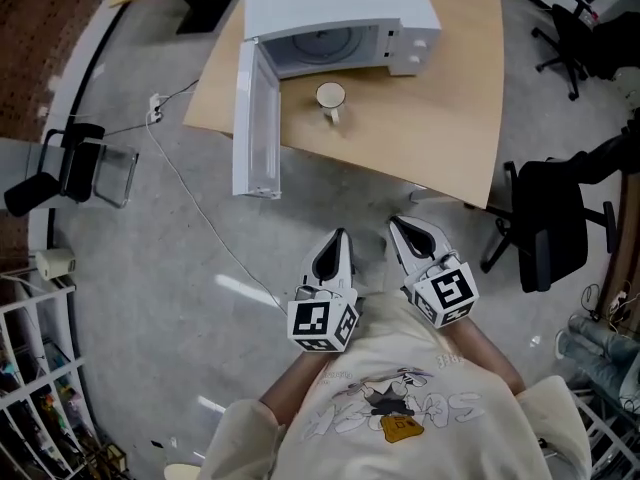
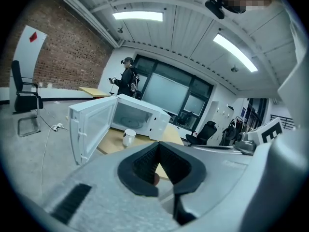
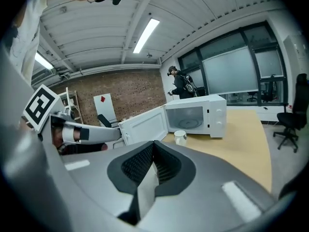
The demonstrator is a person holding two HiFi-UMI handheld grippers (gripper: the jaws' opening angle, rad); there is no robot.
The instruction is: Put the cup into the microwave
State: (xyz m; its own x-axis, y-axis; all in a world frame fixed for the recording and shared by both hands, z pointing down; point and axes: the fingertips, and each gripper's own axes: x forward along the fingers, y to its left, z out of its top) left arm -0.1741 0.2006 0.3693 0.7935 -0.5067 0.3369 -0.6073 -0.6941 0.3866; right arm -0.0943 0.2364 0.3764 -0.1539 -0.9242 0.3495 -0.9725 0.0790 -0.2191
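You hold the left gripper (image 1: 338, 240) and right gripper (image 1: 400, 230) side by side near your chest, both aimed at the table (image 1: 440, 118), jaws together and empty. The cup (image 1: 330, 98) stands on the table, just in front of the open microwave (image 1: 340, 8).

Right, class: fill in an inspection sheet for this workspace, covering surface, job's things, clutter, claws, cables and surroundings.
Surface: light wooden tabletop, mostly bare.
Job's things: white ceramic cup upright on the tabletop in front of the white microwave oven; its door stands wide open, cavity empty.
Clutter: nothing seen.
Claws: left claw and right claw both shut, empty, short of the table.
Cables: thin white cable trailing across the grey floor.
Surroundings: black office chairs at right; white wire rack at left; a person standing beyond the table.
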